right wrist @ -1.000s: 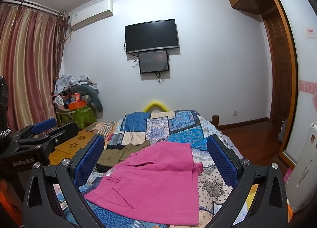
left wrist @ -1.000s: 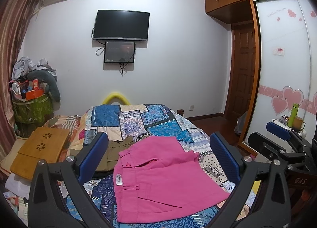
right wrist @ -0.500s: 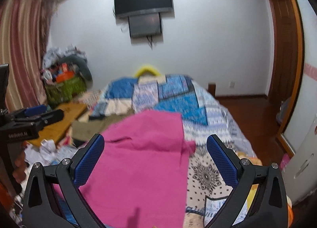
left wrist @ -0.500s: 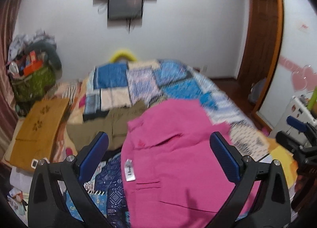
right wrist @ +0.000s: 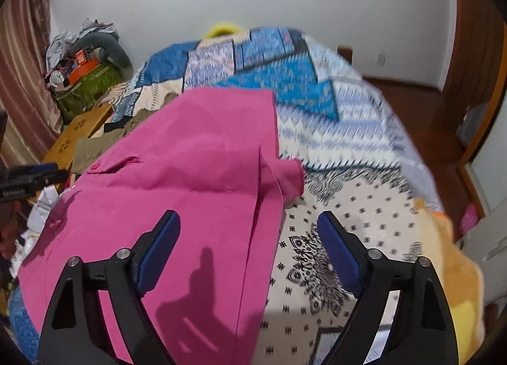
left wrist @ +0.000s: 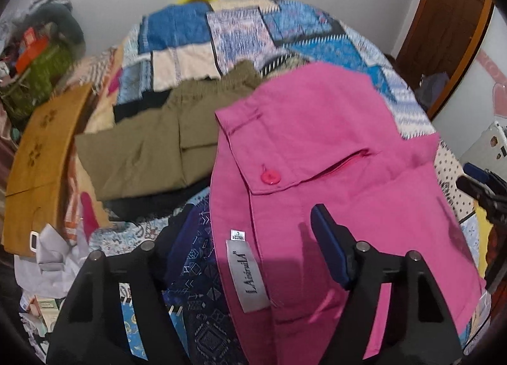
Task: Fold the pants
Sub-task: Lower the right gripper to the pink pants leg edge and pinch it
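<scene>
Pink pants (left wrist: 332,156) lie spread on the patchwork bedspread (left wrist: 240,29), with a button flap and a white label (left wrist: 250,273) near me. My left gripper (left wrist: 250,232) is open, low over the pants' left edge beside the label. In the right wrist view the pants (right wrist: 177,181) fill the lower left. My right gripper (right wrist: 248,235) is open, straddling the pants' right edge, close above the cloth. The right gripper also shows at the far right of the left wrist view (left wrist: 481,187).
Olive-brown pants (left wrist: 158,143) lie on the bed left of the pink ones. A wooden board (left wrist: 41,159) and a cluttered green basket (left wrist: 35,70) stand at the left. A wooden door (left wrist: 443,22) and bare floor (right wrist: 421,130) are on the right.
Both grippers have tilted down and moved forward toward the pink pants, which now fill much more of each view. The left gripper's fingers stand closer together than before.
</scene>
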Available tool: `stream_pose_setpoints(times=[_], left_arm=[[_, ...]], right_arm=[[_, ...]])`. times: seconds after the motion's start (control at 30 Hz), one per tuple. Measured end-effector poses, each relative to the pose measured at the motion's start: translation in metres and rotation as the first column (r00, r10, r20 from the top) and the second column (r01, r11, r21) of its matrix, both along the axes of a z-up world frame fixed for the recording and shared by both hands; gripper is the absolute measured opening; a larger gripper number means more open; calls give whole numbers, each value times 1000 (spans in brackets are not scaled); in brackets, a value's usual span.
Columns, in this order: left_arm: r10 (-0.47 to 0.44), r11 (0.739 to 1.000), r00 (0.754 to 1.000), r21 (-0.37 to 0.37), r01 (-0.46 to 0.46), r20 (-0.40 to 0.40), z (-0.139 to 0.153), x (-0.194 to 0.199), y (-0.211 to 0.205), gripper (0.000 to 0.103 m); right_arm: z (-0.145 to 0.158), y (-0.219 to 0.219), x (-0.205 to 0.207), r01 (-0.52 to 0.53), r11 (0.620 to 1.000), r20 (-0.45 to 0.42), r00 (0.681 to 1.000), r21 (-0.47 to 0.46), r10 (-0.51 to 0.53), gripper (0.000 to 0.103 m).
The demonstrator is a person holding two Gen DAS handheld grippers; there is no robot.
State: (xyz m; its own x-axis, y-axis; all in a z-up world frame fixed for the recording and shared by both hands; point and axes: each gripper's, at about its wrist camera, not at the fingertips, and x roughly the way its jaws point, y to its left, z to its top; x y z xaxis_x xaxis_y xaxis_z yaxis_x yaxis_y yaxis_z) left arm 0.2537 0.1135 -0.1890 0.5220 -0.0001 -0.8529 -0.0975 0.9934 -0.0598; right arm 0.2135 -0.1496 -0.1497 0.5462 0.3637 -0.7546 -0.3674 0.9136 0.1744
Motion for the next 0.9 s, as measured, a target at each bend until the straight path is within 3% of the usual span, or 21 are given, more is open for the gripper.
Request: stream_pose_setpoints(times=[0.23,0.4,0.53,0.6,0.67,0.9], left_arm=[[-42,998,997,-51,39,-70,-24,16,-1,56],[-89,993,993,-80,83,-77,-31,23,-7,45],[-108,992,991,-72,103,-73,-33,30,-13,42],[-111,992,991,-71,106,-72,-34,32,-14,41],[-113,992,991,-71,108,-72,-35,34,-15,41],[-130,990,989,-63,125,-73,-36,42,-20,41]], right_arm=[[-24,2,37,-23,998,-117,993,62,30,67],[-40,9,54,-66,993,-185,979,96,83,52],[-45,6,59,-89,984,-204,972,154,119,32],[-45,6,58,-100,985,-193,973,142,126,23],[-47,8,55,-98,992,-174,978,78,111,8],[-52,6,55,-95,995,-161,982,7,95,6]])
